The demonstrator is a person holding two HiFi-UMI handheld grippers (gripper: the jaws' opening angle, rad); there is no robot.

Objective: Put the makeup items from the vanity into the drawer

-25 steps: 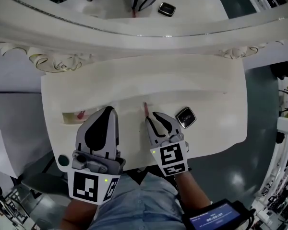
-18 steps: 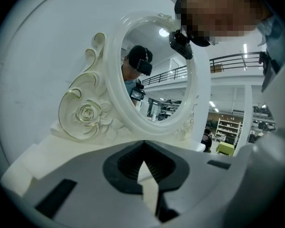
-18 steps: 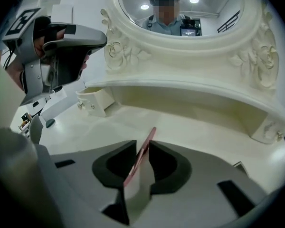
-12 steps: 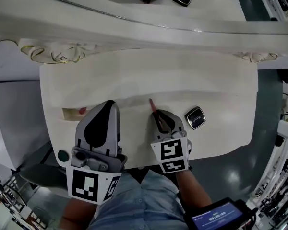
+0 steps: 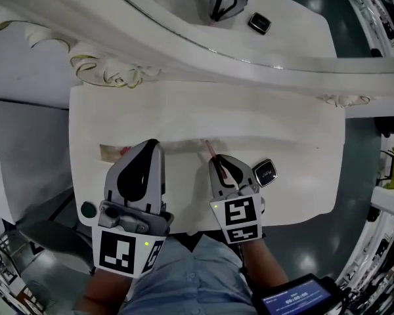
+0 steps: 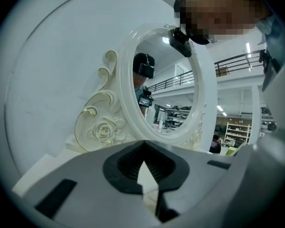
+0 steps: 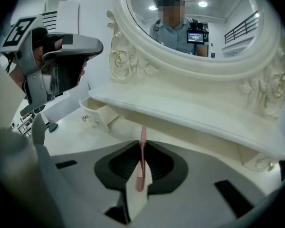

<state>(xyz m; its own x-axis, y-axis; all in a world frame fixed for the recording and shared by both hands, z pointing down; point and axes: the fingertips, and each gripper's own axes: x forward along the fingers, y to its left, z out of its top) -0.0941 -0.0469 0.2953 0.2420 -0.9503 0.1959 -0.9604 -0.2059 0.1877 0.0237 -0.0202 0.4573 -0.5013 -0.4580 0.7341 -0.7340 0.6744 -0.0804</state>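
cream-white painted vanity (image 5: 276, 110), carved scrolls and roses with gilt touches, round mirror (image 7: 194, 27) at the back edge; the counter carries the items listed below.

item 1: pink stick (image 7: 143, 133), slender, a makeup pencil or brush (too thin to tell which). it sits over the middle of the counter, nearer the front edge, with its free end pointing toward the raised back tier. whether that end touches the counter cannot be told.

item 2: right gripper (image 7: 141, 142), grey with dark ribbed pads, angled down at the counter. its jaws have just been closing and now clamp the pink stick between the pads.

item 3: left gripper (image 5: 151, 144), same make, over the counter's left half, close to the front edge and pointing nearly level toward the mirror. its jaws are drawn together with nothing between them.

item 4: small drawer (image 5: 109, 152), pulled out of the raised tier at the counter's left side, just beside the left gripper's tip. something reddish shows inside it, too small to name.

item 5: black compact (image 5: 265, 173), silver-rimmed and closed, lying flat on the counter toward the right front corner, just beside the right gripper and apart from the pink stick.
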